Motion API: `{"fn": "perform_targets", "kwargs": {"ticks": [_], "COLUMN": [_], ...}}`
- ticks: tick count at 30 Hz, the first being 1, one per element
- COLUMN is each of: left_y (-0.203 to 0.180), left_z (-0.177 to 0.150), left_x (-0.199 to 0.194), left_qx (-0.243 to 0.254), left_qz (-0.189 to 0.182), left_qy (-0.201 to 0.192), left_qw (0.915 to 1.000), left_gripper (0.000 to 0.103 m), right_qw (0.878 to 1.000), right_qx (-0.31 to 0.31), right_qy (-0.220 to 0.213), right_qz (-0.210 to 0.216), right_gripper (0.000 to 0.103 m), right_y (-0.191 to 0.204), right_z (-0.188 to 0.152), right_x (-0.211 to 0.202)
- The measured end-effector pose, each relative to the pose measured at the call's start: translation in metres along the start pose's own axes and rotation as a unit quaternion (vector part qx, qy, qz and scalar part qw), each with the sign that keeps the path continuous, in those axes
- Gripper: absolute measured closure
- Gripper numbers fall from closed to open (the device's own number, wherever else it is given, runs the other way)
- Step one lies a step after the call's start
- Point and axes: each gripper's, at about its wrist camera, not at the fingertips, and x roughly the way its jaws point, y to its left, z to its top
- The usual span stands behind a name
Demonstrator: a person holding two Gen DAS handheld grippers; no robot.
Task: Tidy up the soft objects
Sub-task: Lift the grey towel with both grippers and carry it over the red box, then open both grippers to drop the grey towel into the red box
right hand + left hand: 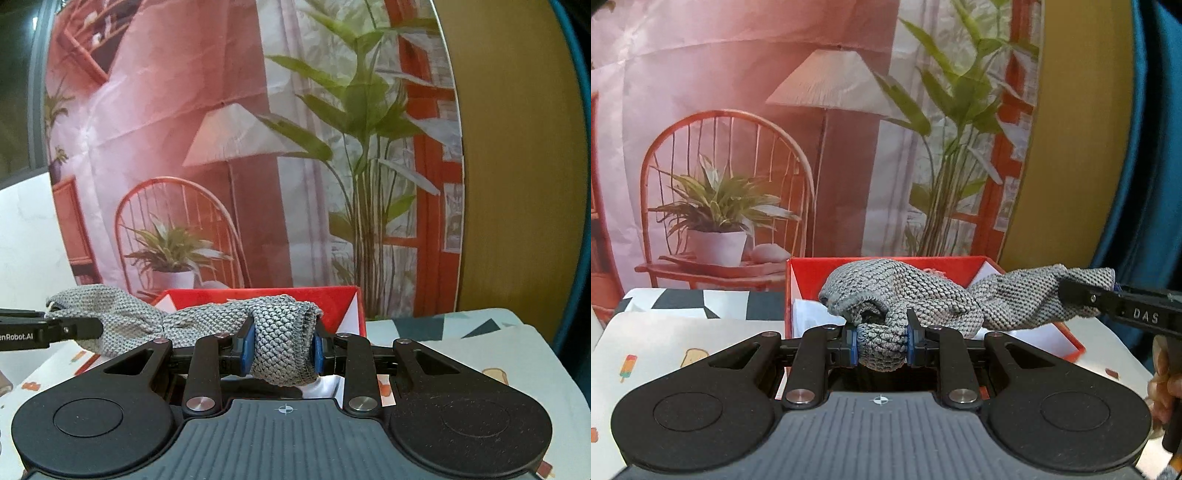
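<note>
A grey knitted cloth (923,295) hangs stretched between both grippers, above an open red box (812,269). My left gripper (882,341) is shut on one bunched end of the cloth. My right gripper (282,349) is shut on the other end (280,343). In the left wrist view the right gripper (1089,295) comes in from the right, clamped on the cloth. In the right wrist view the left gripper (74,328) comes in from the left, clamped on the cloth, with the red box (332,299) behind.
The box holds white paper (809,314) and stands on a table with a patterned cloth (665,350). A printed backdrop (775,129) of a chair, lamp and plants hangs right behind the table. A yellow wall (1078,129) is at the right.
</note>
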Motion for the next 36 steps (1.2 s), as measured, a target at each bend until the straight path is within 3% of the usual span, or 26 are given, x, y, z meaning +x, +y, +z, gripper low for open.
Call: {"fn": "perform_targets", "kwargs": {"ticks": [8,15,22,25,28,30,31,36], "left_y": [0.004,0.01,0.015,0.015,0.015,0.013,0.012,0.001], "left_z": [0.014,0.011,0.003,0.003,0.006,0.008,0.009,0.013], "left_x": [0.058,0.103,0.118,0.118,0.114,0.109,0.106,0.084], "left_qx": [0.01,0.008,0.009,0.007,0.0,-0.005,-0.004,0.02], "left_qz": [0.006,-0.001,-0.004,-0.007,-0.011,-0.017,-0.017,-0.001], "left_qy": [0.034,0.088,0.116,0.114,0.108,0.104,0.101,0.079], "left_qw": [0.9994,0.9961,0.9933,0.9934,0.9941,0.9944,0.9947,0.9967], "left_gripper": [0.079,0.079,0.079,0.077,0.065,0.051,0.048,0.013], "right_qw": [0.999,0.995,0.989,0.988,0.988,0.989,0.989,0.989], "right_qx": [-0.001,-0.034,-0.03,-0.025,-0.027,-0.034,-0.035,-0.034], "right_qy": [0.042,0.092,0.148,0.152,0.149,0.146,0.145,0.141], "right_qz": [-0.008,-0.01,-0.003,-0.004,-0.011,-0.018,-0.021,-0.036], "right_gripper": [0.076,0.076,0.076,0.076,0.074,0.069,0.066,0.048], "right_y": [0.003,0.015,0.015,0.014,0.014,0.015,0.016,0.014], "right_z": [0.015,0.013,-0.002,-0.006,-0.007,-0.006,-0.005,-0.001], "right_x": [0.058,0.102,0.132,0.135,0.133,0.13,0.128,0.116]}}
